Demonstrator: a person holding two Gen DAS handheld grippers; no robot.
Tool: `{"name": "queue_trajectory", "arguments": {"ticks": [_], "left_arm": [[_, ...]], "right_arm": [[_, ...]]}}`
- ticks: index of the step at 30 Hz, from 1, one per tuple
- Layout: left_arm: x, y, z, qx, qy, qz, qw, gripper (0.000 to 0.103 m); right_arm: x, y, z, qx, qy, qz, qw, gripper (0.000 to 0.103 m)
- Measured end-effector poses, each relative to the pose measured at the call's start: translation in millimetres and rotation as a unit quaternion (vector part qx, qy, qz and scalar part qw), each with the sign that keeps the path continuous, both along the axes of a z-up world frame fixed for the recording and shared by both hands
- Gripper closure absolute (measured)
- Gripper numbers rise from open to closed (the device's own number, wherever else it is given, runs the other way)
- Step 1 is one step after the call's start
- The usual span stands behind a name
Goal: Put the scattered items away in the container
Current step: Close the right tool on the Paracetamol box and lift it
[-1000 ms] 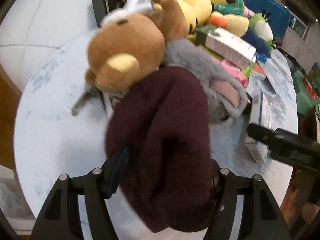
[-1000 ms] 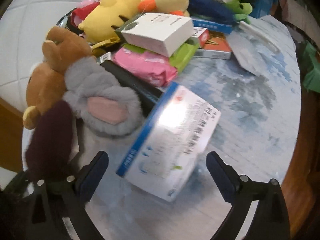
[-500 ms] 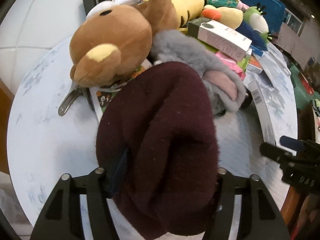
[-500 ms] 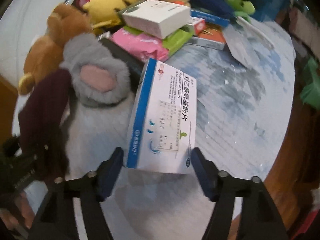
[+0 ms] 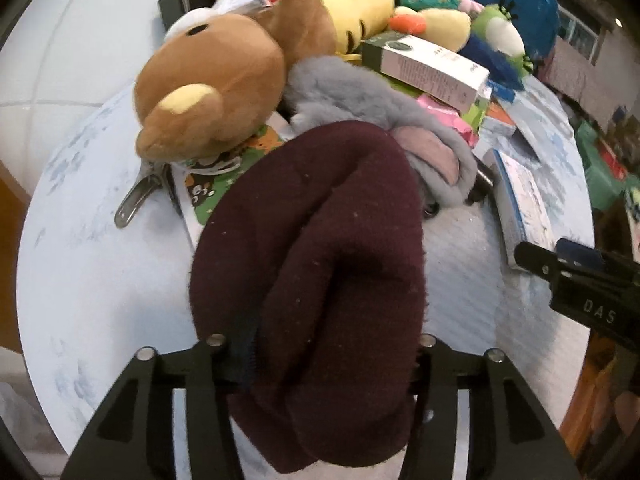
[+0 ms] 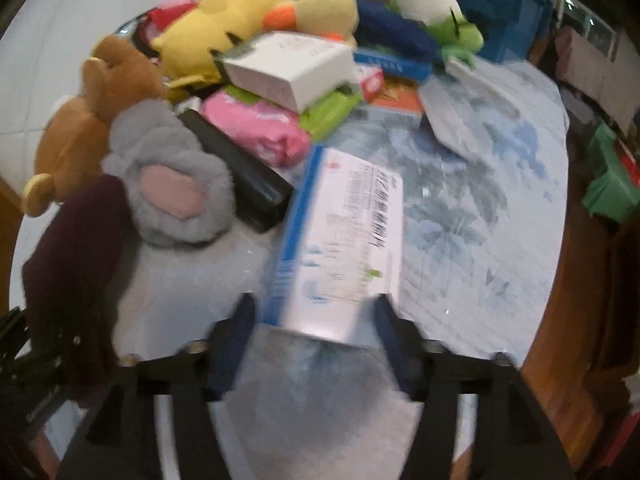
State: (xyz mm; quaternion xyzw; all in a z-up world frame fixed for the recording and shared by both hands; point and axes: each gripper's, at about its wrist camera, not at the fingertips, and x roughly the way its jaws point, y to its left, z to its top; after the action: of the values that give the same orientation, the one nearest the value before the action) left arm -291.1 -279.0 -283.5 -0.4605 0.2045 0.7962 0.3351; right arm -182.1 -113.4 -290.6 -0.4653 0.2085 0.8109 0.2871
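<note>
My left gripper (image 5: 320, 360) is shut on a dark maroon knit hat (image 5: 312, 272) and holds it above the round table (image 5: 100, 260). The hat also shows at the left of the right wrist view (image 6: 76, 252). My right gripper (image 6: 316, 332) is shut on a blue-and-white medicine box (image 6: 344, 240), tilted up off the table; the box shows edge-on in the left wrist view (image 5: 520, 216). A blue container (image 5: 512, 4) stands at the far edge behind the pile.
A pile fills the far half: brown bear plush (image 5: 216, 84), grey furry slipper (image 5: 380, 108), yellow plush (image 6: 224, 44), white carton (image 6: 292, 68), pink pack (image 6: 256, 128), black cylinder (image 6: 240, 172), green frog plush (image 6: 436, 4). A metal clip (image 5: 136, 200) lies left.
My right gripper has closed on the medicine box and tipped it up. My left gripper has drawn back a little with the hat.
</note>
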Motion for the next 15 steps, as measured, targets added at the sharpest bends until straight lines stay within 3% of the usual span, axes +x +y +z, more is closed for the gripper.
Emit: {"name": "queue_trajectory", "arguments": {"ticks": [4, 11, 15], "left_arm": [[3, -2, 6, 0.007, -0.006, 0.003, 1.0000, 0.067], [21, -5, 29, 0.042, -0.032, -0.020, 0.9984, 0.067], [33, 5, 36, 0.048, -0.031, -0.032, 0.9978, 0.067]], "right_arm": [[-6, 13, -14, -0.027, 0.000, -0.005, 1.000, 0.028], [39, 1, -8, -0.039, -0.030, 0.011, 0.999, 0.028], [60, -2, 3, -0.028, -0.020, 0.021, 0.999, 0.028]]}}
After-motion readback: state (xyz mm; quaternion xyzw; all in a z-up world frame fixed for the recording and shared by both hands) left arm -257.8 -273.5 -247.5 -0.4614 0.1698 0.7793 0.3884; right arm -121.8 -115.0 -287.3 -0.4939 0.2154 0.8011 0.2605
